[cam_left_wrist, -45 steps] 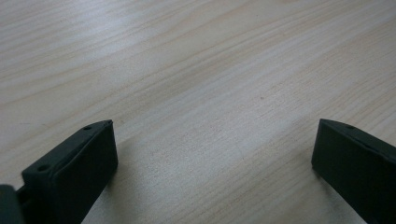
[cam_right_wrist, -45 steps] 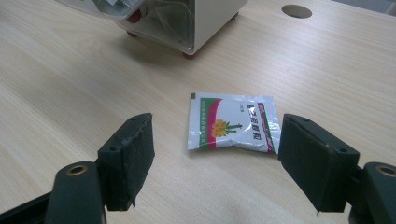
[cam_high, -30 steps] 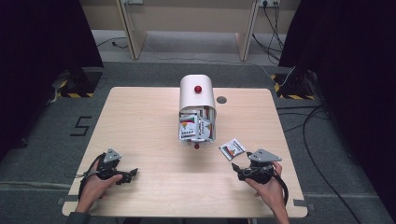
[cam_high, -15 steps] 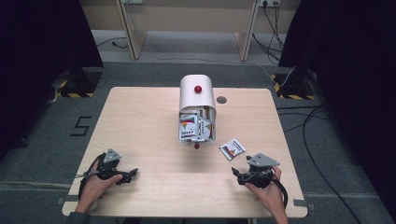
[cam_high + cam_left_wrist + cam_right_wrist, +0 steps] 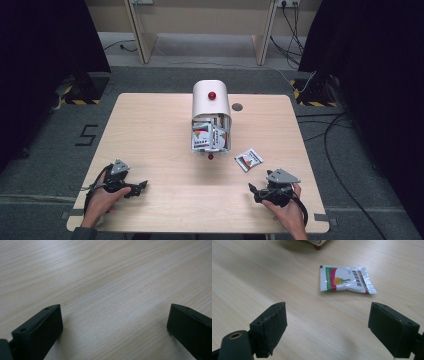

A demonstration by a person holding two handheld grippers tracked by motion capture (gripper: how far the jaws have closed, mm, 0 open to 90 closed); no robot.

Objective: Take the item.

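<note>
A white and green sachet point(image 5: 248, 159) lies flat on the wooden table point(image 5: 150, 130), right of the middle; in the right gripper view the sachet point(image 5: 345, 280) is just beyond the jaws. My right gripper point(image 5: 254, 190) rests low near the front right edge, and the right gripper point(image 5: 327, 315) has just been opening its jaws, which stand wide with nothing between them. My left gripper point(image 5: 141, 186) sits at the front left; the left gripper point(image 5: 113, 312) is open over bare wood.
A white round-topped container point(image 5: 210, 102) with a red knob point(image 5: 212, 95) stands at the table's middle, its open front point(image 5: 209, 137) stuffed with several sachets. A small red knob point(image 5: 210, 156) sits at its base. Cables run over the floor to the right.
My right gripper has drawn back slightly toward the near edge, away from the sachet. The sachet and the left gripper have stayed put.
</note>
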